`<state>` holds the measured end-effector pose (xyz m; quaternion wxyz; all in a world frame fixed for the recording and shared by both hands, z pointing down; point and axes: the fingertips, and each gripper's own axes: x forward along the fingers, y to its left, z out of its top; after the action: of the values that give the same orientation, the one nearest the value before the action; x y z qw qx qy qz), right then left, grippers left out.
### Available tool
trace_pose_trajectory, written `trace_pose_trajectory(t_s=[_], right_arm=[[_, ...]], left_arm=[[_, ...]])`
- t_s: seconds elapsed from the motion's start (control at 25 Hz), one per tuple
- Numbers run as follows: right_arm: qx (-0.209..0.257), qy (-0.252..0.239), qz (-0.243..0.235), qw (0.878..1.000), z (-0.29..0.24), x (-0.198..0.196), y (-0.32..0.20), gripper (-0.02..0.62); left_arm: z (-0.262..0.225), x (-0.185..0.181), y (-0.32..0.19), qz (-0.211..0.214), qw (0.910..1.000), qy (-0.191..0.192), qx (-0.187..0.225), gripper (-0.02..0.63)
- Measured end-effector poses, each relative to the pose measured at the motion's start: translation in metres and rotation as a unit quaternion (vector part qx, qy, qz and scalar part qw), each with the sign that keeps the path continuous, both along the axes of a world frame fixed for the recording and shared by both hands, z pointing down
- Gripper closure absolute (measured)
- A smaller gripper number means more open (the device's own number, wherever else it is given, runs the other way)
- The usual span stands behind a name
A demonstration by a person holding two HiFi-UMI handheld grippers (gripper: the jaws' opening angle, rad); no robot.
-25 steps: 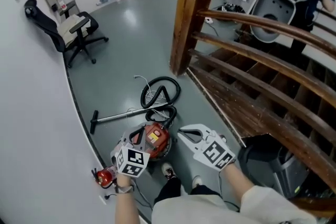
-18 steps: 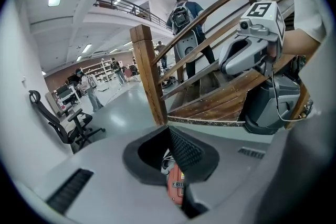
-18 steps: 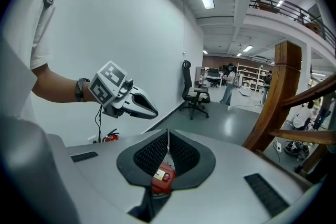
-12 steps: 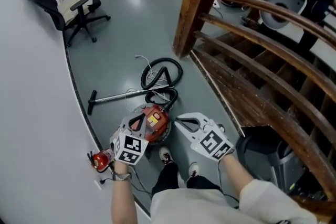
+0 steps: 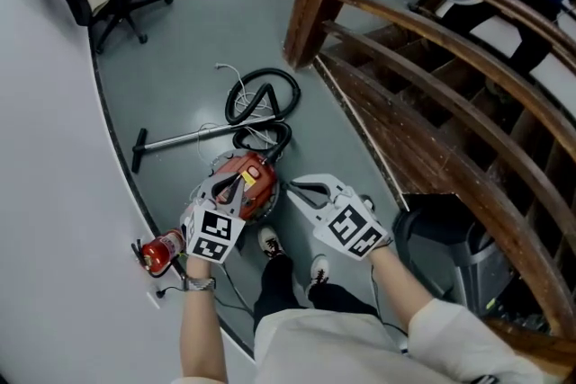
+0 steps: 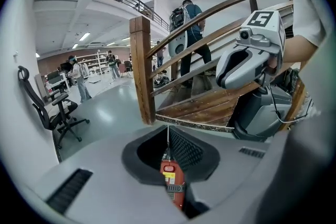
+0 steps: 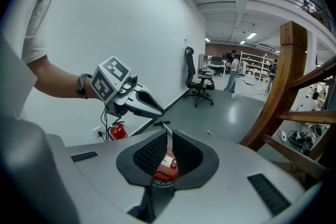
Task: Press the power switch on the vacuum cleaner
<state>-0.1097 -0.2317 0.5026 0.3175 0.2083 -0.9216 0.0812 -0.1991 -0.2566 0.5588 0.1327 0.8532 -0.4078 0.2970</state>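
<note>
The red vacuum cleaner lies on the grey floor, right in front of the person's shoes. Its black hose is curled up just past it. The left gripper hangs over the vacuum's top. Its jaws are almost together and hold nothing, though they have just been opening a tiny bit. The right gripper is just beside the vacuum, on the side of the wooden stairs — its jaws are closed and empty too.

Looking along the left jaws, a small red button sits above a yellow label. That is likely the power switch. It is little, so the tip could land on the label or the shell, and nothing would turn on. If the left jaws open more, they could go either side of the button. A hard push could make the vacuum roll away — the floor looks smooth. The two grippers are near each other and could bump.
</note>
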Motion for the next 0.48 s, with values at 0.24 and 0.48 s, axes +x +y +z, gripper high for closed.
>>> trace_pose_trajectory(t_s=[0.24, 0.48], right_arm=[[-0.021, 0.004, 0.011, 1.0, 0.031, 0.001, 0.0, 0.563], [-0.048, 0.015, 0.025, 0.998, 0.071, 0.003, -0.001, 0.563]], left_arm=[[0.034, 0.006, 0.005, 0.01, 0.9996, 0.0, -0.028, 0.565], [0.074, 0.01, 0.013, 0.027, 0.9979, -0.001, -0.059, 0.546]])
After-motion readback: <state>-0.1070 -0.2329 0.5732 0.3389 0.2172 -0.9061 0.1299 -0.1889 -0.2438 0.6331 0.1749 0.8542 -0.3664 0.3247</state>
